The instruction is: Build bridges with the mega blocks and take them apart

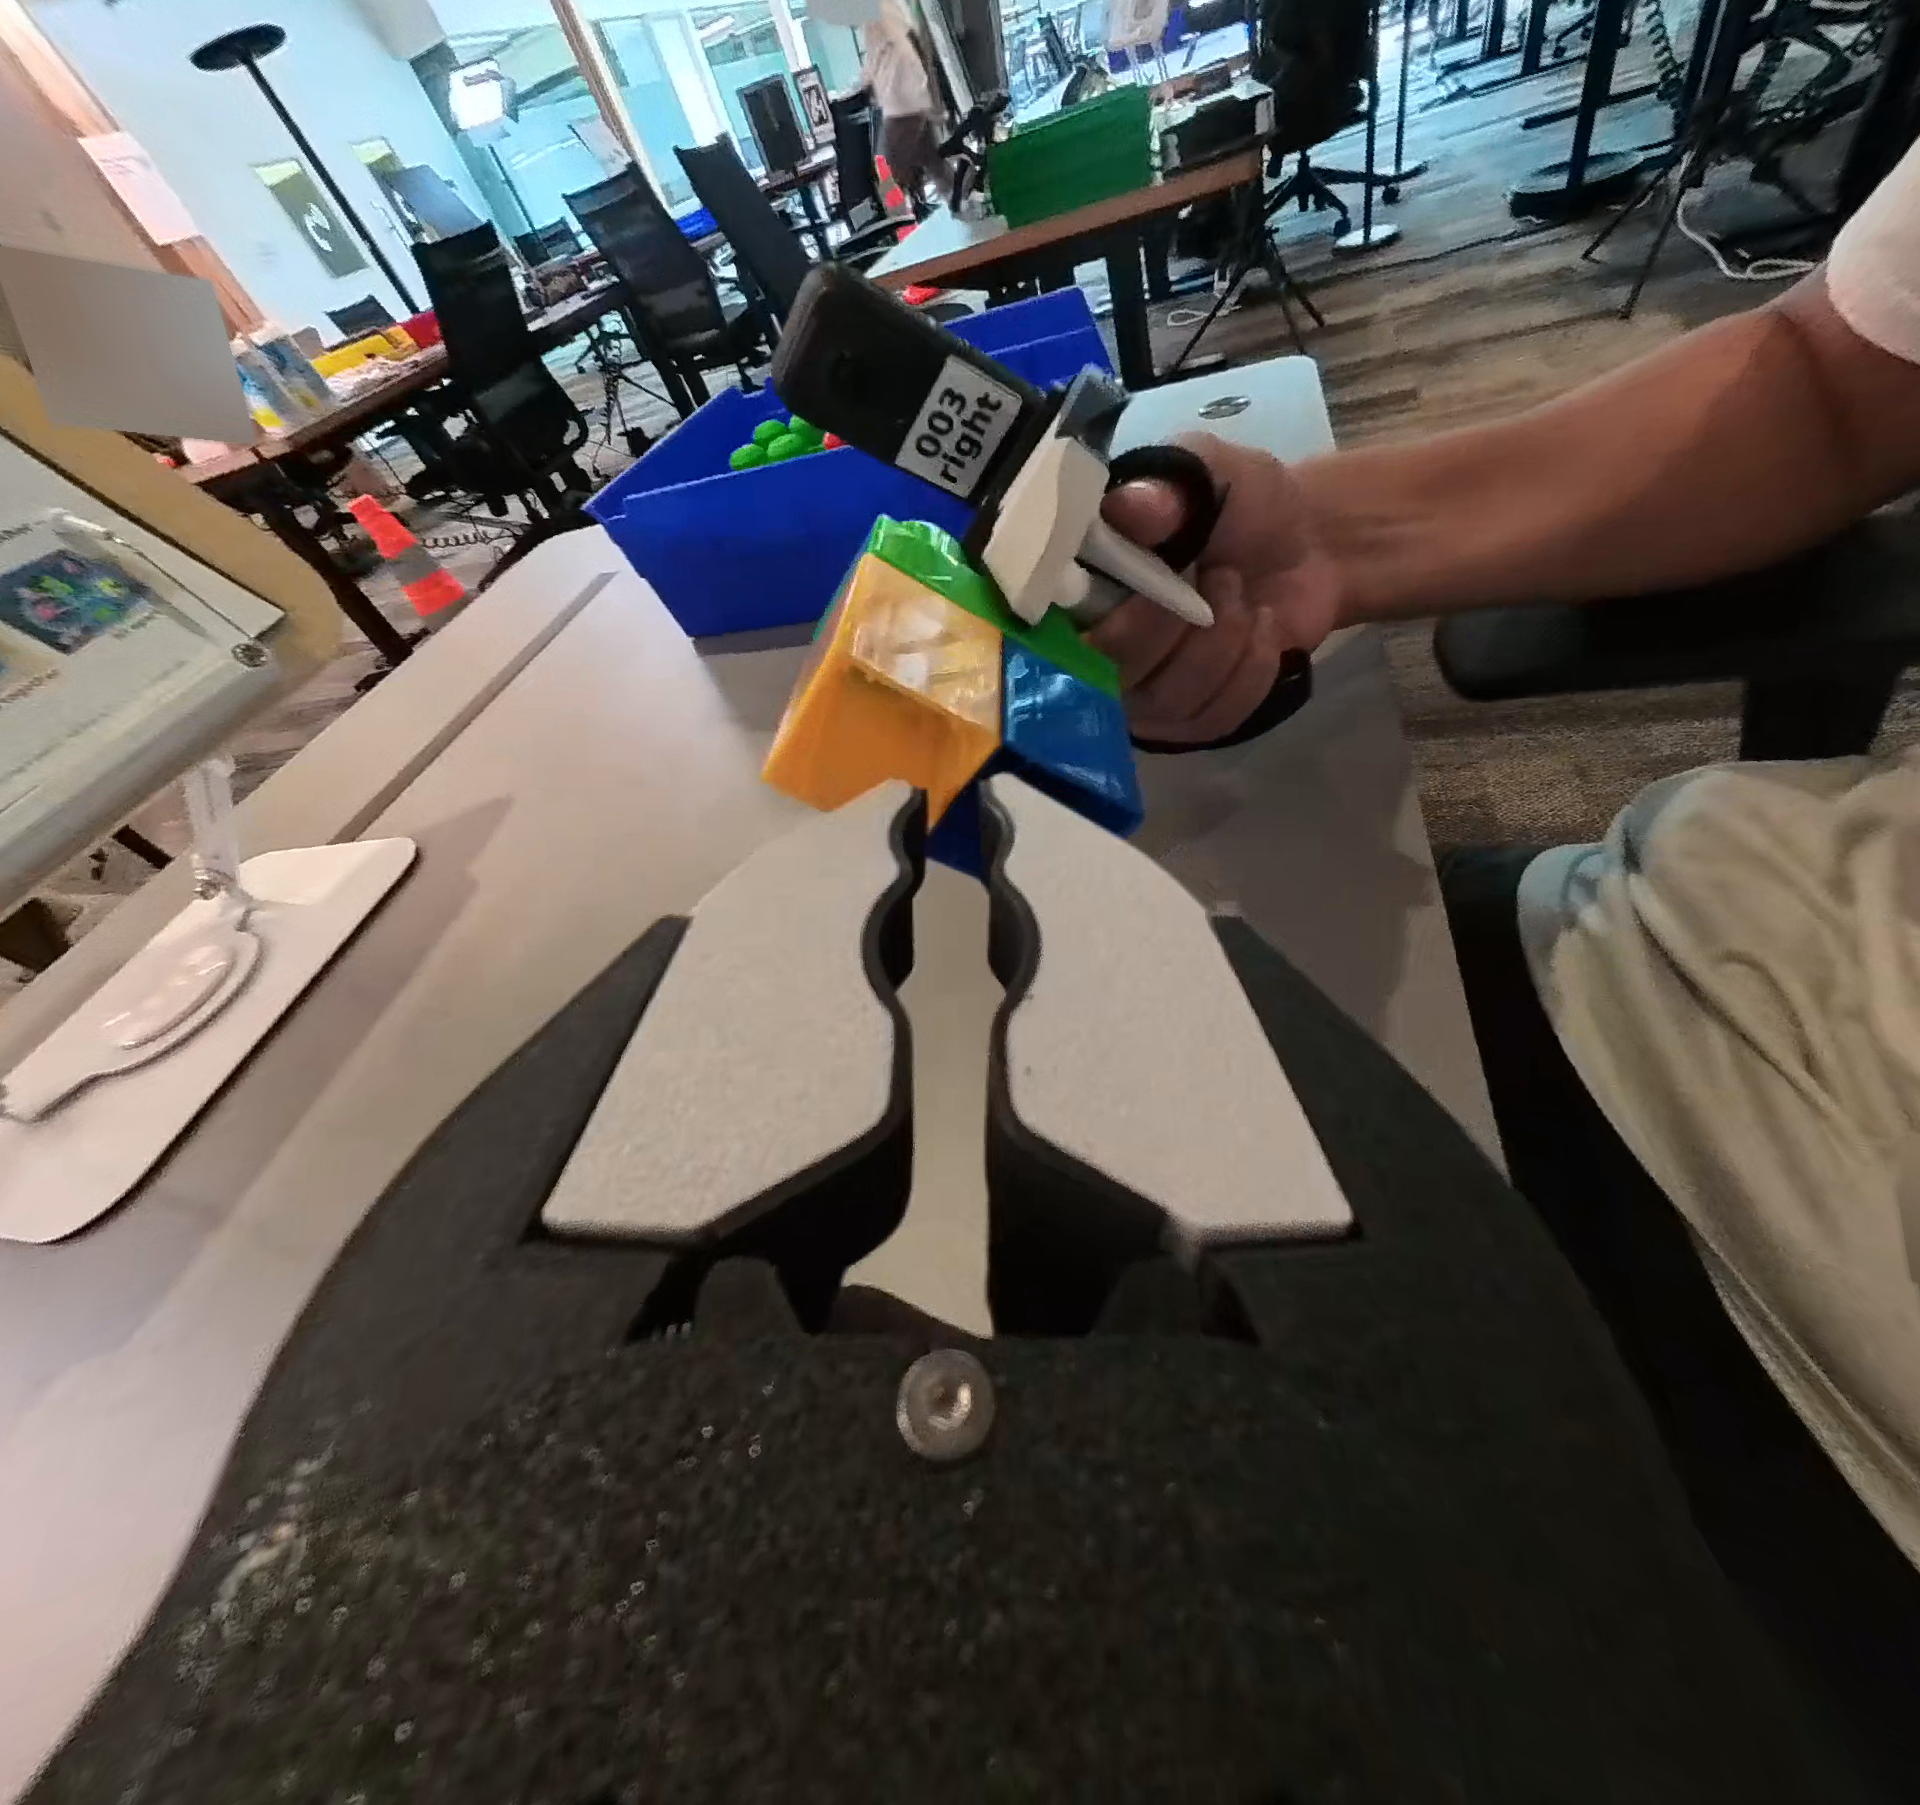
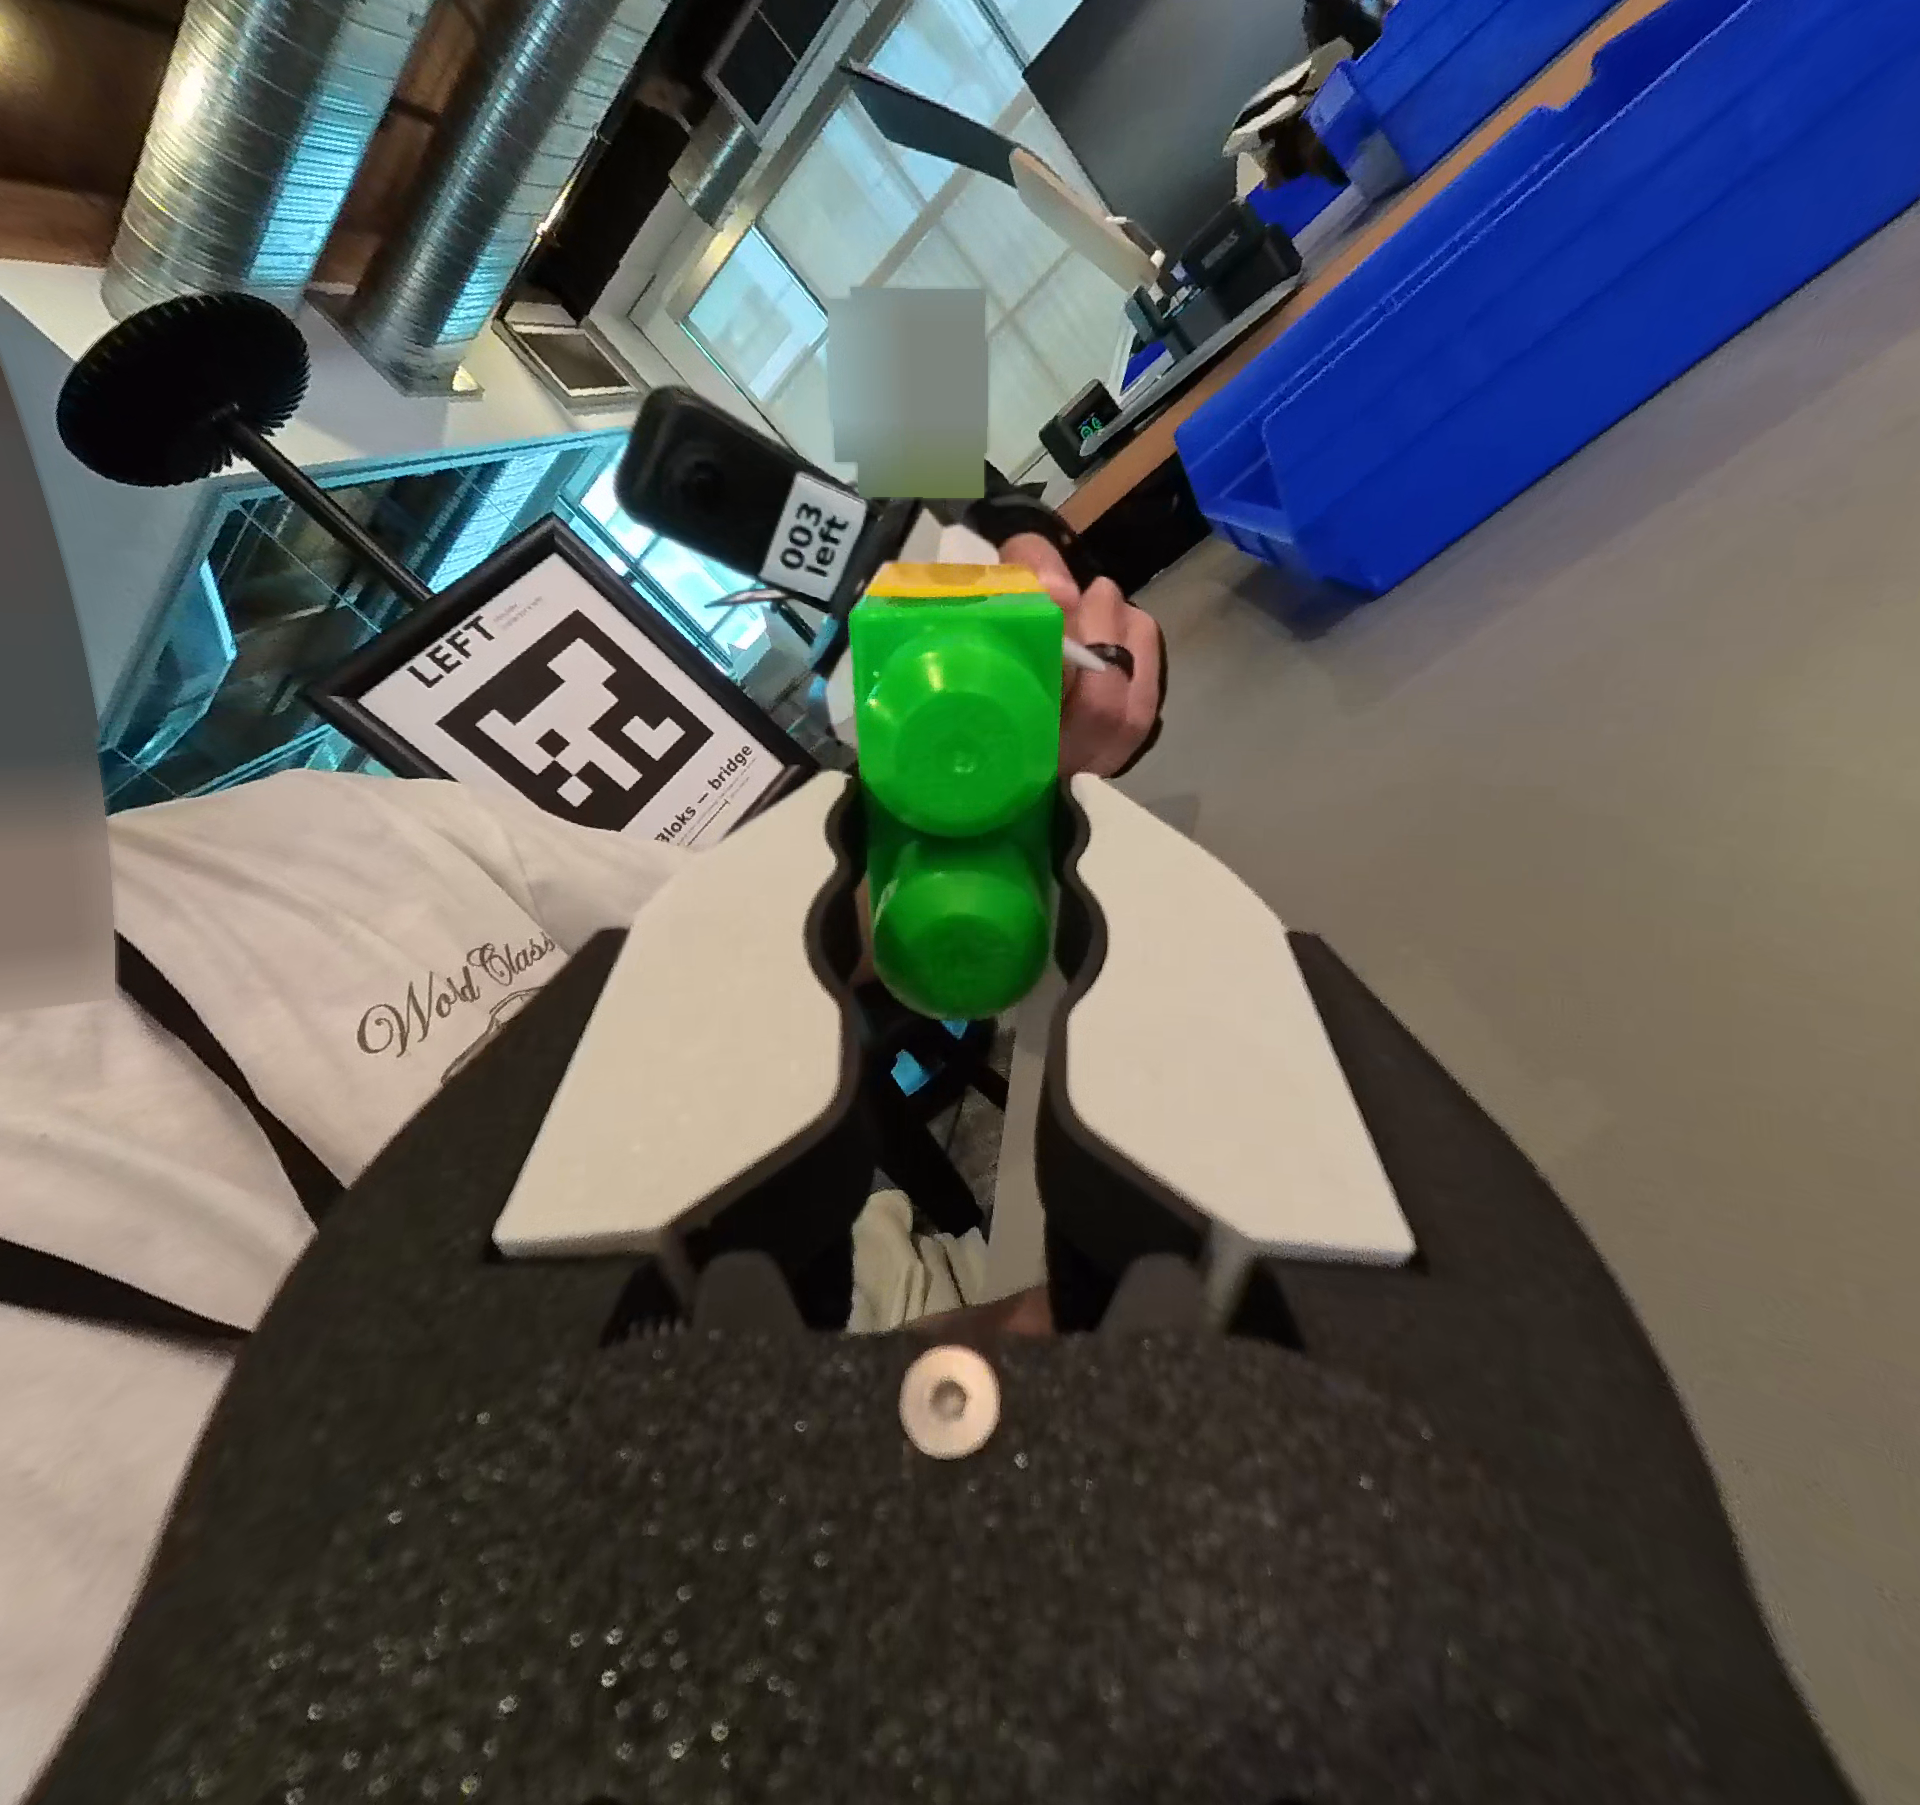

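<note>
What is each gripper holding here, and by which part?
Right gripper clamps the green block by its side walls. Left gripper pinches the blue block at its lower edge; exact contact is hidden.

Left gripper and right gripper both clamped, raised, facing each other.

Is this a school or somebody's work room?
It looks like an open office or lab workspace. There are rows of black office chairs at long desks, a blue bin of toy blocks on the grey table, and shiny air ducts on the ceiling.
</note>
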